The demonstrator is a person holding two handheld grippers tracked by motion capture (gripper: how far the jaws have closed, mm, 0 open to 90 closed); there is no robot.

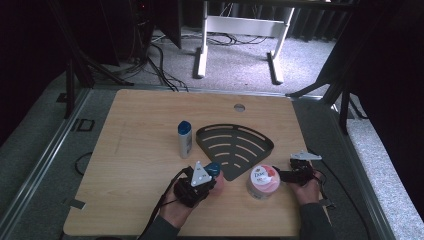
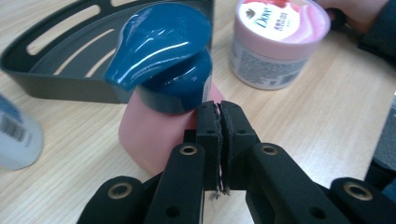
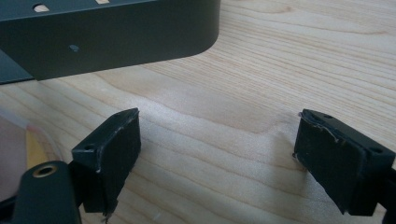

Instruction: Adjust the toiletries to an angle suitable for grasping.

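A pink bottle with a dark blue pump top [image 2: 159, 70] stands just in front of my left gripper [image 2: 218, 116]. Its jaws are shut together with nothing between them, their tips against the bottle's right side. In the high view that left gripper [image 1: 209, 177] sits at the table's front middle, with the pump bottle [image 1: 213, 168] at its tip. A pink-lidded Dove jar [image 1: 262, 181] stands to the right, also in the left gripper view [image 2: 275, 42]. My right gripper [image 1: 279, 174] lies beside the jar. Its jaws [image 3: 217, 154] stand open over bare wood.
A dark slotted corner tray [image 1: 235, 142] lies in the table's middle; its wall [image 3: 116, 42] is just beyond my right gripper, and its rim [image 2: 56, 79] is behind the pump bottle. A white bottle with a blue cap [image 1: 184, 139] stands left of the tray.
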